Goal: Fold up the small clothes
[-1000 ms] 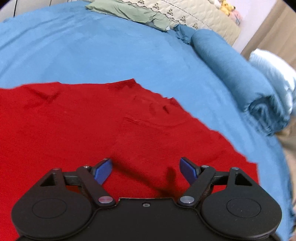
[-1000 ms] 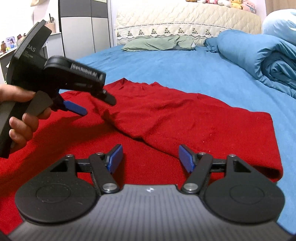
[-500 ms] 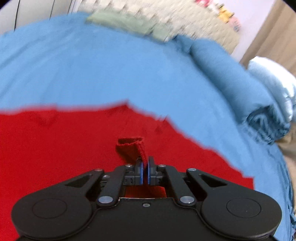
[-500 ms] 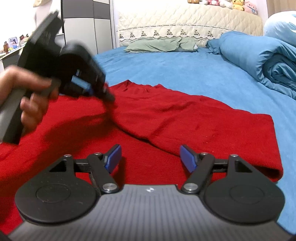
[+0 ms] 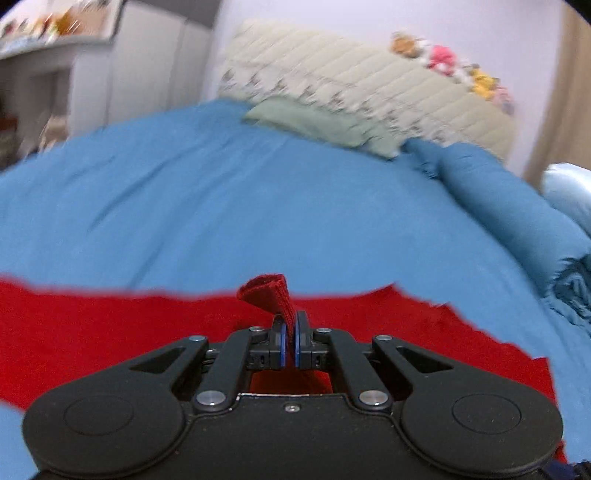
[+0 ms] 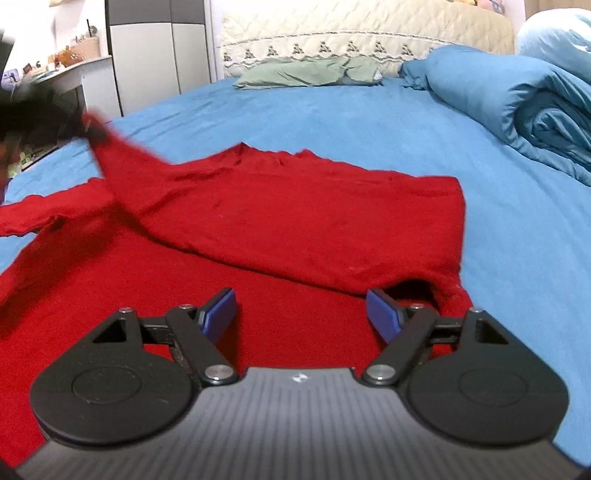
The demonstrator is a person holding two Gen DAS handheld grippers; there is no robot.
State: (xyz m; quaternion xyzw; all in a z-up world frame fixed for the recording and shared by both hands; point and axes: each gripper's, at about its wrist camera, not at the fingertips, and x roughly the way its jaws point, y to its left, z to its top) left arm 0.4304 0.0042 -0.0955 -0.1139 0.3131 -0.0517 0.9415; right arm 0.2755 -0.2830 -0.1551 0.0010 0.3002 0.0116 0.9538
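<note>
A red knit sweater (image 6: 295, 221) lies spread on the blue bed sheet (image 6: 332, 122). My left gripper (image 5: 290, 341) is shut on the cuff of a red sleeve (image 5: 269, 295) and holds it lifted. In the right wrist view the left gripper (image 6: 85, 127) is a dark blur at the far left, with the sleeve (image 6: 122, 166) stretched up from the sweater body. My right gripper (image 6: 301, 314) is open and empty, low over the sweater's near part, next to a folded corner (image 6: 443, 288).
A rolled blue duvet (image 6: 517, 96) lies along the right side of the bed. A green pillow (image 6: 306, 72) and a quilted headboard (image 6: 369, 33) are at the far end. A white cabinet (image 6: 159, 62) and a desk (image 6: 74, 74) stand at the left.
My left gripper shut on the sleeve cuff, then lifted it and pulled it to the left, away from the sweater body. My right gripper stayed open and hardly moved.
</note>
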